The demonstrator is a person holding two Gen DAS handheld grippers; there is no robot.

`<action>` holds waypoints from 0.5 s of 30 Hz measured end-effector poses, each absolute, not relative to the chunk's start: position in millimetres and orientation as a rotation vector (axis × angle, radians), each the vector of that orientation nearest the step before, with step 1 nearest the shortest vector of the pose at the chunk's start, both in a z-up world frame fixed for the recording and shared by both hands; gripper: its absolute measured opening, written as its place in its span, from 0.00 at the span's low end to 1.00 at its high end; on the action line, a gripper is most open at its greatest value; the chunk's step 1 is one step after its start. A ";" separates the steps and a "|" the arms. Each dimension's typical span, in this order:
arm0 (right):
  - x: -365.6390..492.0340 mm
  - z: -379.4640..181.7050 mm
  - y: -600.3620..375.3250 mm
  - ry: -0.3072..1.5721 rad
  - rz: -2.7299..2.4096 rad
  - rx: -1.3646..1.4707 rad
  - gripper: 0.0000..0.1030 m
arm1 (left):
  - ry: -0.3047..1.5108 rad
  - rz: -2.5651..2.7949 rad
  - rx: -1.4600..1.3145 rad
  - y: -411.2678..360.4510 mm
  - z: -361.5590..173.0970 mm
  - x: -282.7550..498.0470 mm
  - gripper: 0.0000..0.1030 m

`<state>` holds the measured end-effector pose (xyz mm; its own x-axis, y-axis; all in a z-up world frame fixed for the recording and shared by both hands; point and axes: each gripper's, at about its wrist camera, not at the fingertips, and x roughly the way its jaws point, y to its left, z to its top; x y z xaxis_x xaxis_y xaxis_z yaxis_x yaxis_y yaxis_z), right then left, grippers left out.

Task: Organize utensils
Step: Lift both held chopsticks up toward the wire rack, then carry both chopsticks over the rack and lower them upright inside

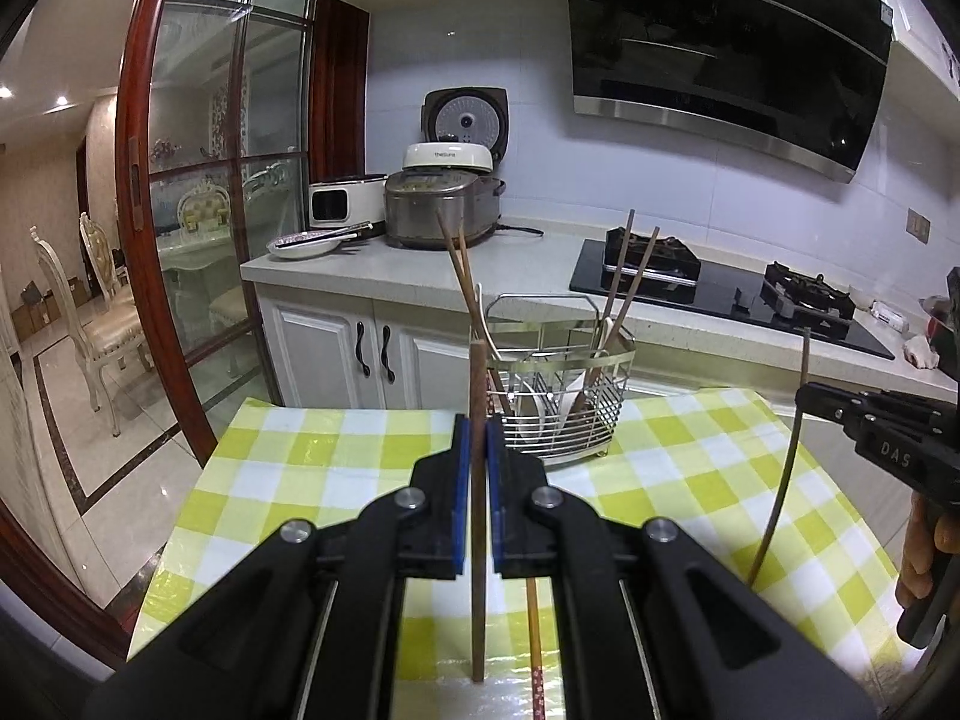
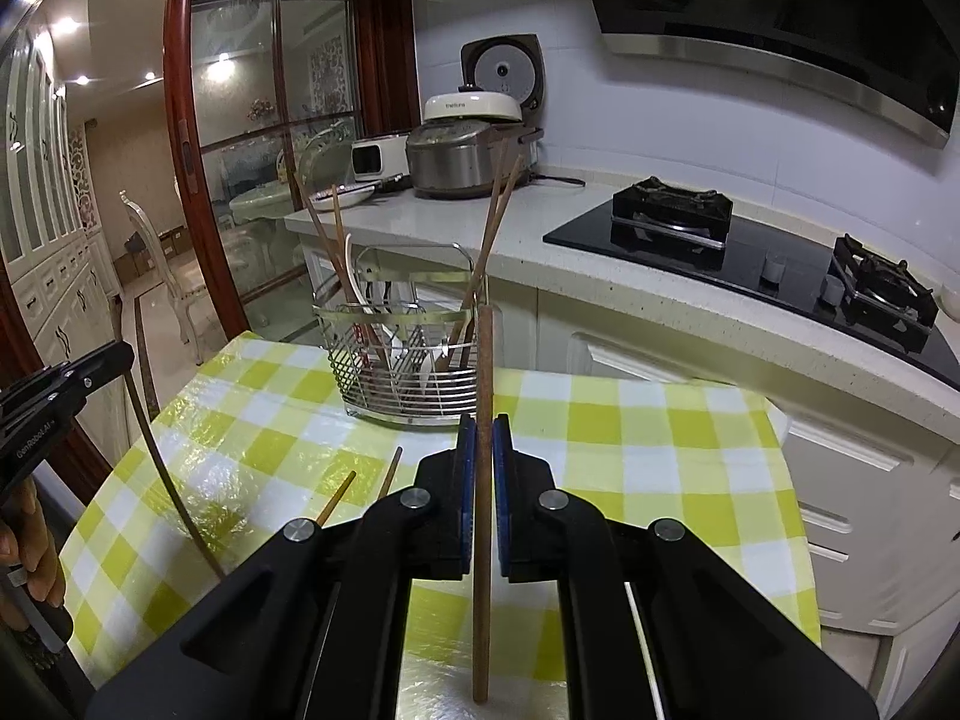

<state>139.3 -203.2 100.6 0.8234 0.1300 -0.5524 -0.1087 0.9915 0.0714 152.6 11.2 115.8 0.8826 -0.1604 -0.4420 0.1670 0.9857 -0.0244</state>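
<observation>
A wire utensil basket stands at the far middle of the checked table and holds several chopsticks and white spoons; it also shows in the right wrist view. My left gripper is shut on an upright brown chopstick above the table, short of the basket. My right gripper is shut on another upright brown chopstick. Two loose chopsticks lie on the table at the near left. One loose chopstick shows under my left gripper.
The table has a yellow-and-white checked cloth. Behind it runs a kitchen counter with rice cookers, a plate and a black gas hob. A glass sliding door is at the left.
</observation>
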 end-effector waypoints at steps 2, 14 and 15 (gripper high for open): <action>135.2 105.0 -203.0 0.577 0.127 0.035 0.06 | 0.455 -0.169 0.013 11.9 117.4 150.5 0.06; 126.8 112.4 -211.6 0.551 0.124 0.066 0.06 | 0.449 -0.172 0.013 12.1 119.6 147.6 0.05; 127.0 112.3 -212.3 0.552 0.126 0.070 0.06 | 0.447 -0.172 0.012 11.7 120.2 147.5 0.05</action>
